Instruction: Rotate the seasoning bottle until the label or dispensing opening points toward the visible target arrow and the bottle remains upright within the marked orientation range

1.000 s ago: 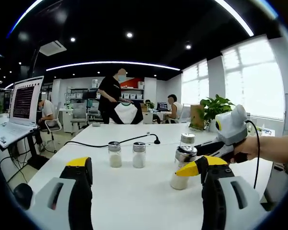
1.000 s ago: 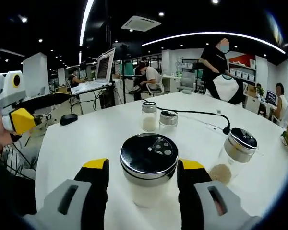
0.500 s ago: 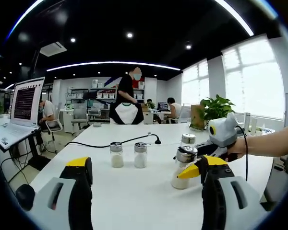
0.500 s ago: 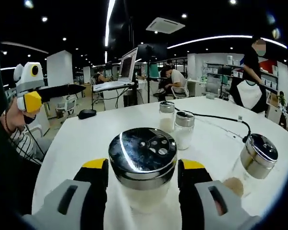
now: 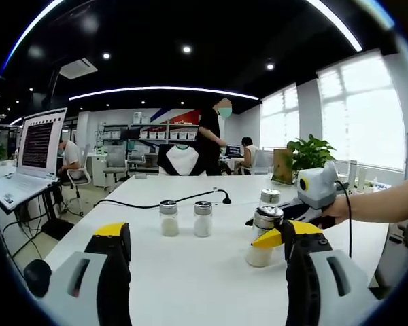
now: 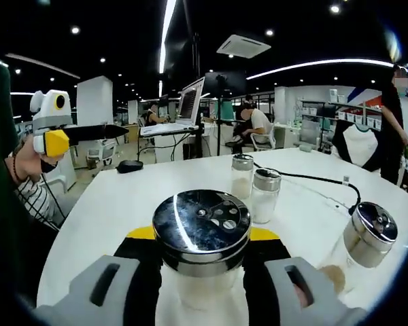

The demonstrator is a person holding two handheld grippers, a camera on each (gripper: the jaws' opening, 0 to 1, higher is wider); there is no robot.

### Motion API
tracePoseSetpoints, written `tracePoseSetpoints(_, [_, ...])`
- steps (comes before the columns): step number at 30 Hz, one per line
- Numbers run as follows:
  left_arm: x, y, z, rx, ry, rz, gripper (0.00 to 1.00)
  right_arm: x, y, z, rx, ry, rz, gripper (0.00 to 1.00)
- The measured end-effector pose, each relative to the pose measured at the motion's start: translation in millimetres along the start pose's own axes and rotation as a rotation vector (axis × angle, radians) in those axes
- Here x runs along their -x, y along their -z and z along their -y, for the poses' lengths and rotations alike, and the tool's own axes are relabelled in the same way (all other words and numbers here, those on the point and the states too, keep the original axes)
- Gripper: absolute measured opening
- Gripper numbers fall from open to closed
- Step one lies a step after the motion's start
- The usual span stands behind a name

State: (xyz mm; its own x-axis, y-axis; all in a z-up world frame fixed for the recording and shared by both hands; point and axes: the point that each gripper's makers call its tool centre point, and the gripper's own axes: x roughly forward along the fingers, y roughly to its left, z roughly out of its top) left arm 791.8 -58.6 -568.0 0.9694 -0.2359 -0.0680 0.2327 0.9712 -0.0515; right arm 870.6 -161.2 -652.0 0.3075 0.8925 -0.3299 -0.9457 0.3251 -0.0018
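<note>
In the right gripper view, the right gripper [image 6: 201,261] had its two jaws closed in against the glass sides of the seasoning bottle [image 6: 202,248], which stood upright on the white table [image 6: 102,217]; its chrome lid, pierced with several dispensing holes, faced the camera. Just beyond it stood a pair of small shakers [image 6: 253,189] side by side, holding white powder, and off to the right a fourth shaker [image 6: 362,239] with a domed metal cap and brownish contents. A black cable [image 6: 319,185] curved across the tabletop behind them, and a dark mouse [image 6: 130,166] lay near the table's far left edge. The left gripper [image 6: 51,132] was held up at the left of this view, apart from the table.

In the left gripper view, the left gripper [image 5: 204,248] had its jaws spread wide with nothing between them, above the bare white tabletop. The gripped bottle [image 5: 263,236] showed at the right, with the right gripper [image 5: 306,204] and the person's forearm [image 5: 381,202] behind it.

Farther back, a laptop [image 5: 28,155] stood open on a desk at the left, a seated person [image 5: 71,159] worked beside it, and a standing person [image 5: 212,146] in dark clothes was beyond the table's far end. A potted plant [image 5: 307,155] stood by the bright windows [image 5: 357,115] on the right, under a dark ceiling with spotlights and a curved light strip [image 5: 160,89]
</note>
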Motion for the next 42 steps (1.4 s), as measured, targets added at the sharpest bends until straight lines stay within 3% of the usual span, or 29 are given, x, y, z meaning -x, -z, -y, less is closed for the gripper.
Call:
tracePoseSetpoints(17, [-3, 5.5, 1.0, -0.013, 0.002, -0.015, 1.00, 2, 1.4, 1, -0.008, 0.015, -0.009, 0.44])
tracePoseSetpoints(42, [-7, 5.1, 11.9, -0.024, 0.034, -0.022, 1.00, 7, 3.6, 10, -0.104, 0.255, -0.031, 0.44])
